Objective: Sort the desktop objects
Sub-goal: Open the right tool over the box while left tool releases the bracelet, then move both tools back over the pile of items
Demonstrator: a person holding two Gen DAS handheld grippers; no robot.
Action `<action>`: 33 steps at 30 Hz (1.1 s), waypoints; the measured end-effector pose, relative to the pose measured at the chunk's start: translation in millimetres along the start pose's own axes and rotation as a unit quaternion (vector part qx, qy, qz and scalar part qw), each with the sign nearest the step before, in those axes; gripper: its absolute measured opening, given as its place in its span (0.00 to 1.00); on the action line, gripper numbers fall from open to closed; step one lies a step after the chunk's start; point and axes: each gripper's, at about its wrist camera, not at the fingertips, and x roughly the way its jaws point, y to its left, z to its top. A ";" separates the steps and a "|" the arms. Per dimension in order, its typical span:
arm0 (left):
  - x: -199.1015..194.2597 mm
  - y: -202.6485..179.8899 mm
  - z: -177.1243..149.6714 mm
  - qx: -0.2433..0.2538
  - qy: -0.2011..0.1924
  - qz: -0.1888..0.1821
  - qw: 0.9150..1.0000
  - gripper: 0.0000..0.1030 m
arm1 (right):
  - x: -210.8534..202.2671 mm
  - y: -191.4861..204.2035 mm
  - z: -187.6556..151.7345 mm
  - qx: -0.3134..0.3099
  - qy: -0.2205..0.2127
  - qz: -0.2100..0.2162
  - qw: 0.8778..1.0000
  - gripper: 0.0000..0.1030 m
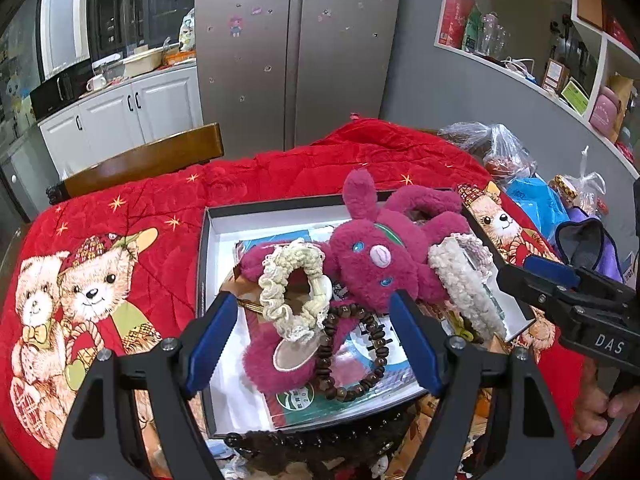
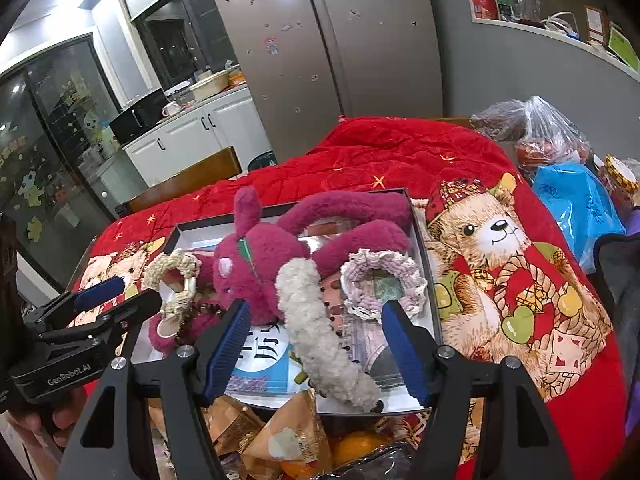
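Observation:
A black-rimmed box [image 1: 202, 280] with a white inside lies on the red quilt. It holds a magenta plush toy [image 1: 372, 264], a cream scrunchie [image 1: 292, 292], a brown bead bracelet [image 1: 352, 356] and a fluffy white headband [image 1: 464, 288]. My left gripper [image 1: 314, 344] hangs open above the scrunchie and bracelet, its pads touching nothing. In the right wrist view, my right gripper [image 2: 316, 352] stands open astride the white headband [image 2: 320, 332], pads clear of it. A lilac scrunchie [image 2: 384, 280] lies just beyond, beside the plush toy [image 2: 256, 268]. Each gripper shows in the other's view: right [image 1: 532, 276], left [image 2: 120, 300].
The red quilt [image 1: 120, 240] with printed bears covers the table. Snack packets [image 2: 288, 436] and oranges [image 2: 356, 444] crowd the near edge below the box. Plastic bags [image 2: 552, 140] and a blue bag [image 2: 572, 200] pile at the right. A wooden chair back [image 1: 152, 160] stands behind.

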 end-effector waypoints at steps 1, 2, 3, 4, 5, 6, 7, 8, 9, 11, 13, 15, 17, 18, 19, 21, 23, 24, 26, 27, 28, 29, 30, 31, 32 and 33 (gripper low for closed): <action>-2.8 0.1 0.9 0.000 -0.002 0.000 1.000 0.77 | -0.7 0.9 0.2 -0.003 -0.001 0.000 1.000 0.68; -6.4 0.8 1.8 -0.001 -0.006 0.000 1.000 0.77 | -1.6 1.8 0.1 -0.005 -0.002 0.000 1.000 0.68; -10.9 1.9 3.0 -0.002 -0.010 -0.002 1.000 0.77 | -2.8 3.0 0.5 -0.008 -0.003 0.000 1.000 0.68; -16.2 3.3 4.2 -0.005 -0.015 -0.002 1.000 0.77 | -4.9 4.5 0.8 -0.011 -0.005 0.000 1.000 0.68; -24.2 4.8 5.2 -0.008 -0.021 0.000 1.000 0.77 | -7.7 6.4 1.1 -0.014 -0.008 0.000 1.000 0.68; -28.8 5.1 5.7 -0.007 -0.025 0.001 1.000 0.77 | -11.6 9.3 1.6 -0.019 -0.012 -0.001 1.000 0.68; -36.6 5.0 6.4 -0.005 -0.031 0.003 0.999 0.77 | -15.0 11.5 1.9 -0.022 -0.016 -0.002 1.000 0.68; -46.6 4.6 7.0 -0.003 -0.040 0.005 0.999 0.77 | -19.7 14.6 2.0 -0.026 -0.022 -0.001 0.999 0.68; -54.9 4.5 7.5 -0.001 -0.046 0.007 0.999 0.77 | -25.2 18.1 2.6 -0.029 -0.028 0.002 0.999 0.68; -78.4 6.3 8.1 0.000 -0.063 0.006 0.998 0.78 | -39.4 27.9 3.2 -0.040 -0.043 0.011 0.998 0.68; -102.6 10.9 6.5 -0.001 -0.079 0.009 0.997 0.83 | -51.9 36.9 2.7 -0.050 -0.055 0.016 0.997 0.68; -126.5 17.0 3.1 -0.002 -0.098 0.019 0.995 0.89 | -66.4 47.9 1.5 -0.061 -0.067 0.017 0.996 0.68; -151.7 28.2 -3.2 -0.015 -0.115 0.026 0.993 0.89 | -83.3 59.3 -1.4 -0.072 -0.083 0.020 0.994 0.72; -162.1 34.2 -6.7 -0.021 -0.119 0.022 0.992 0.89 | -90.5 64.2 -2.8 -0.076 -0.090 0.021 0.993 0.73; -171.5 40.2 -10.1 -0.024 -0.119 0.019 0.992 0.89 | -98.8 69.8 -4.9 -0.080 -0.098 0.021 0.992 0.75; -187.2 50.0 -17.2 -0.023 -0.121 0.025 0.992 0.90 | -116.0 83.0 -10.9 -0.092 -0.113 0.023 0.989 0.77; -203.4 60.9 -28.0 -0.026 -0.136 0.049 0.989 0.94 | -128.7 95.4 -17.2 -0.111 -0.125 0.019 0.986 0.79; -209.4 66.5 -34.7 -0.030 -0.142 0.061 0.987 0.98 | -133.6 101.1 -20.7 -0.119 -0.132 0.014 0.984 0.80; -215.2 76.7 -49.0 -0.041 -0.149 0.069 0.986 0.99 | -143.0 115.0 -30.7 -0.139 -0.145 0.003 0.979 0.83; -215.5 80.9 -55.2 -0.046 -0.149 0.067 0.986 0.99 | -145.2 121.1 -36.5 -0.147 -0.150 -0.003 0.978 0.85; -214.0 85.8 -62.2 -0.051 -0.146 0.065 0.986 0.99 | -146.4 124.8 -41.5 -0.151 -0.152 -0.006 0.977 0.85; -210.2 90.4 -66.6 -0.056 -0.140 0.066 0.986 0.99 | -146.5 129.0 -47.6 -0.155 -0.155 -0.008 0.976 0.85; -205.9 93.2 -69.0 -0.056 -0.131 0.067 0.988 0.99 | -146.3 132.3 -54.0 -0.156 -0.157 -0.010 0.975 0.85; -200.9 95.8 -71.4 -0.052 -0.123 0.067 0.989 0.99 | -145.9 135.4 -60.9 -0.153 -0.160 -0.011 0.975 0.85; -197.4 97.7 -74.1 -0.052 -0.122 0.068 0.989 0.99 | -144.5 136.1 -66.6 -0.149 -0.164 -0.007 0.975 0.85; -193.3 99.3 -77.7 -0.053 -0.123 0.070 0.989 0.99 | -141.9 136.1 -71.8 -0.144 -0.167 0.003 0.975 0.85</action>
